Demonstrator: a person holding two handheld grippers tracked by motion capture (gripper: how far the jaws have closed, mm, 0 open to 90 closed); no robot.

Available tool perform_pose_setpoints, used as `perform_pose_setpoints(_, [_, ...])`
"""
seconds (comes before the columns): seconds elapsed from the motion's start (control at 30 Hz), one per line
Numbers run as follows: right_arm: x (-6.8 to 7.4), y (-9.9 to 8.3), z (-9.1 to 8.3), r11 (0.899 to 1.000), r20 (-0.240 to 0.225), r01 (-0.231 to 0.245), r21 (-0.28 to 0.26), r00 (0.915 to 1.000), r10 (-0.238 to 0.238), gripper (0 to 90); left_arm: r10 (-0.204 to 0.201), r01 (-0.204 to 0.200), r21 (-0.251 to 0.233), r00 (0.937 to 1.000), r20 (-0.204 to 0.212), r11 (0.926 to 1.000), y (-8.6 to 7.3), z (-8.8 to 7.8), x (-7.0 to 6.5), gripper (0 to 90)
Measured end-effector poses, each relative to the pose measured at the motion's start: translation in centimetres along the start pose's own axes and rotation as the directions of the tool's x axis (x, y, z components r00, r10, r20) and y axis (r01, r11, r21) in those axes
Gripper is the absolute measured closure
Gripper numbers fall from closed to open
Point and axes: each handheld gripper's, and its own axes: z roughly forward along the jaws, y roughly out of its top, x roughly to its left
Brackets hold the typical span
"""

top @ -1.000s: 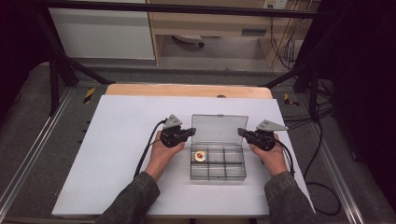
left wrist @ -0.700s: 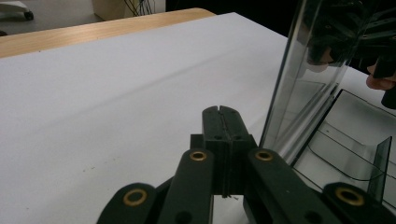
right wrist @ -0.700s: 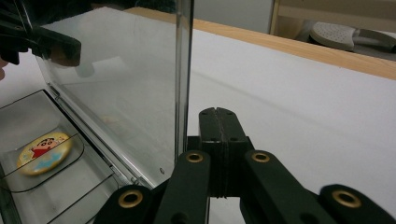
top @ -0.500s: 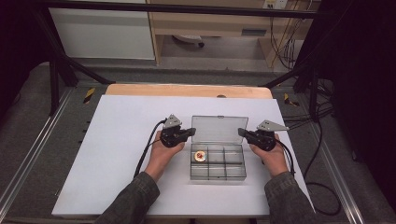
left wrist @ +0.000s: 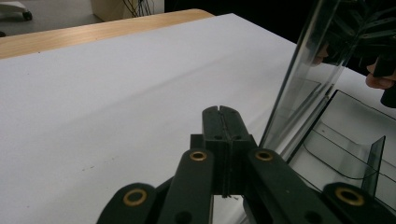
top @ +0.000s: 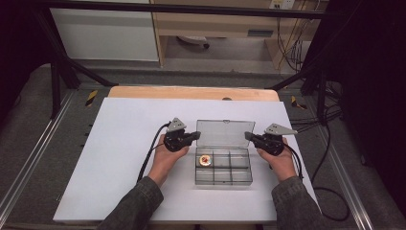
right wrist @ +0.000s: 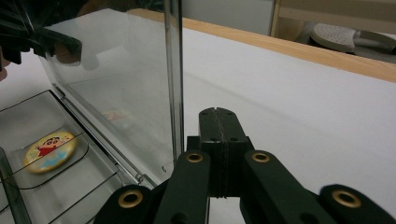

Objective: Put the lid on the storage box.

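A clear plastic compartment box (top: 223, 166) is lying on the white table (top: 119, 158) between the two claws, its long axis running from one claw across to the other. Its lid (top: 221, 133) is standing open and upright along the far edge, rising just beside the tips of both claws.

The left gripper (top: 194, 136) is sitting just off the box's left far corner, pointing toward the lid, with its jaws pressed fully together and gripping nothing; in the left gripper view (left wrist: 223, 122) the lid's edge (left wrist: 306, 74) is rising just to the right of the closed tips. The right gripper (top: 248, 136) is mirroring it at the right far corner, jaws likewise closed on nothing (right wrist: 218, 122), with the lid's edge (right wrist: 175, 70) standing just left of the tips.

Whether either tip is touching the lid is hard to make out. The box's near part is cut off in both gripper views, and the opposite hand is showing only dimly through the lid.

The box is transparent and smoky-grey, divided into six compartments. A round cartoon badge (top: 205, 159) is lying in the far compartment nearest the left gripper (right wrist: 49, 150).
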Motion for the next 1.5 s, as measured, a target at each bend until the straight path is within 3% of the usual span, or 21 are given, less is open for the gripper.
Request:
perform_pose_setpoints(0.53, [0.4,0.5,-0.8,1.0,-0.008,0.017,-0.007,0.9998,-0.017,90.0,-0.003,0.003,0.006,0.9999,0.01,1.0,-0.1,-0.4,-0.5,90.0])
perform_pose_setpoints(0.87, [2.1,0.7,-2.6,1.0,-0.028,0.023,-0.003,0.9993,-0.023,90.0,0.001,-0.002,0.017,0.9995,0.033,0.9999,-0.1,-1.6,-2.0,90.0])
perform_pose_setpoints(1.07, [2.9,1.2,-2.8,1.0,-0.037,0.026,-0.014,0.999,-0.026,90.0,-0.004,0.003,0.014,0.9995,0.03,0.9999,0.0,-2.0,-2.6,90.0])
perform_pose_setpoints(1.5, [3.2,1.7,-2.9,0.999,-0.022,0.012,-0.033,0.9997,-0.012,88.8,0.011,-0.011,-0.005,0.9995,0.029,0.9999,0.4,-2.4,-3.5,90.0])
